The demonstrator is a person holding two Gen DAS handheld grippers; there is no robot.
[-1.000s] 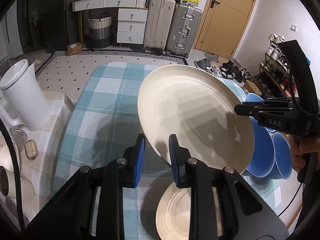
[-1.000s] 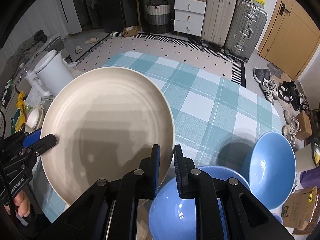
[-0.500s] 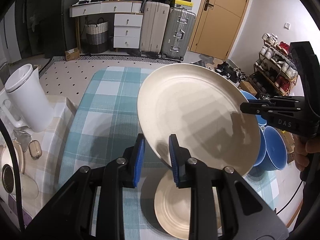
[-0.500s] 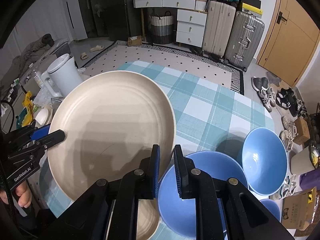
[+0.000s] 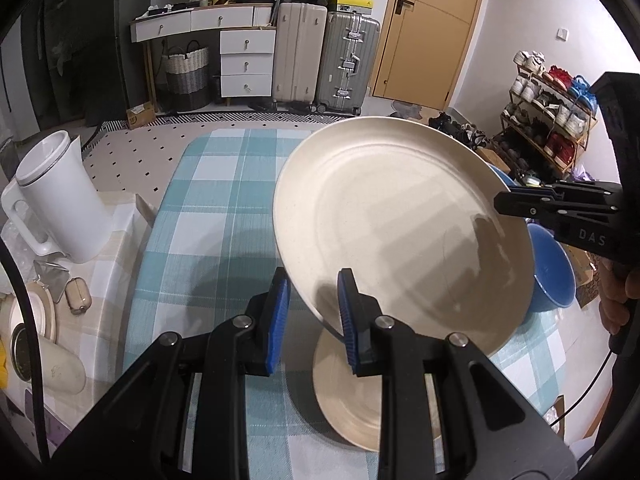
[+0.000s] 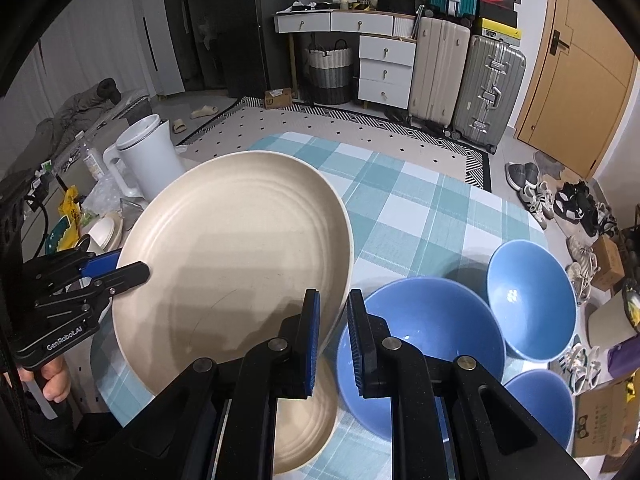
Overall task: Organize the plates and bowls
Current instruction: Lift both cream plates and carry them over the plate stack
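Note:
A large cream plate (image 5: 404,232) (image 6: 236,256) hangs in the air above the checked table, held at opposite rims. My left gripper (image 5: 312,300) is shut on its near rim; it shows at the plate's left (image 6: 120,270) in the right wrist view. My right gripper (image 6: 333,320) is shut on the other rim, seen at right (image 5: 508,200) in the left wrist view. A smaller cream plate (image 5: 348,396) (image 6: 304,432) lies on the table below. Three blue bowls (image 6: 420,344) (image 6: 532,300) (image 6: 536,404) stand to the right.
The table has a teal checked cloth (image 5: 216,200). A white kettle (image 5: 56,200) and small items stand on a side surface to the left. Suitcases (image 5: 320,52), drawers and a shoe rack (image 5: 548,120) stand beyond the table.
Both grippers have risen with the large plate. More of the small plate below and of the room beyond the table now shows.

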